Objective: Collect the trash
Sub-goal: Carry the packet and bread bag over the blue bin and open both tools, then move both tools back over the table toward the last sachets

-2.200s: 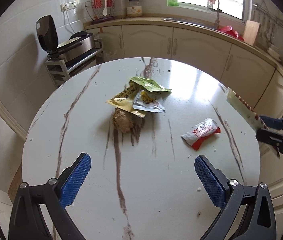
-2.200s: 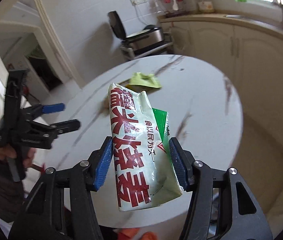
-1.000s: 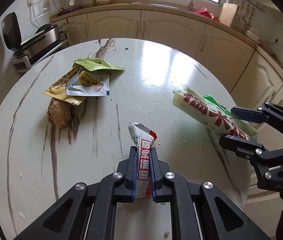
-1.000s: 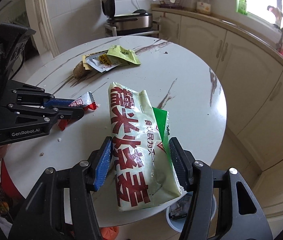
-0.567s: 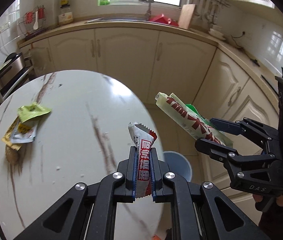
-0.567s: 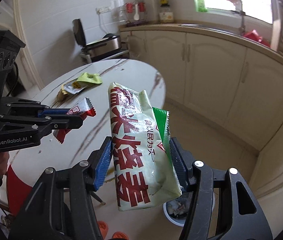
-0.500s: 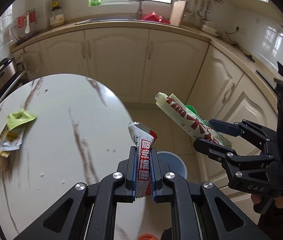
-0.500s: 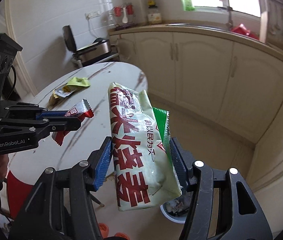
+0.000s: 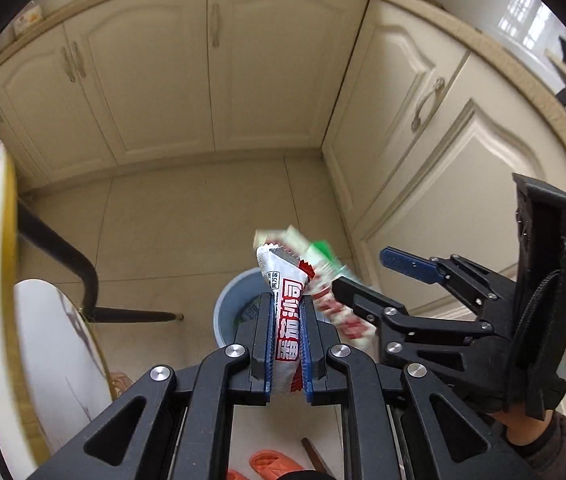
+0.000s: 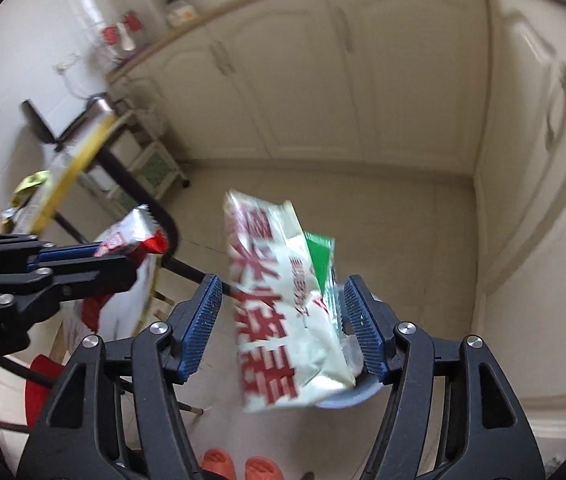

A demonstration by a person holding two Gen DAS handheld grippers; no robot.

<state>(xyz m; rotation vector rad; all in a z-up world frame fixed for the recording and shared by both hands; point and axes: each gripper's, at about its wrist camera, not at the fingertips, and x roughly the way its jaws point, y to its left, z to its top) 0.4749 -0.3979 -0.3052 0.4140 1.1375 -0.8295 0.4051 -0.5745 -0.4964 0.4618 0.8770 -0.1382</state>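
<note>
Right wrist view: right gripper [image 10: 281, 322] fingers opening around large packet [image 10: 283, 312]; it may miss bin [image 10: 347, 398] at five o'clock.

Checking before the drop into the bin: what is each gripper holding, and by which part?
Left gripper: small red-and-white wrapper, clamped at its lower half. Right gripper: opening, pads off the large white packet between them.

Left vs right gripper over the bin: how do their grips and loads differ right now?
Left gripper is clamped on a small red-and-white wrapper; right gripper is opening, pads off the large white-and-green bag between them. The wrapper looks sharp; the bag is blurred, apparently slipping free. Both sit above the blue bin.
</note>
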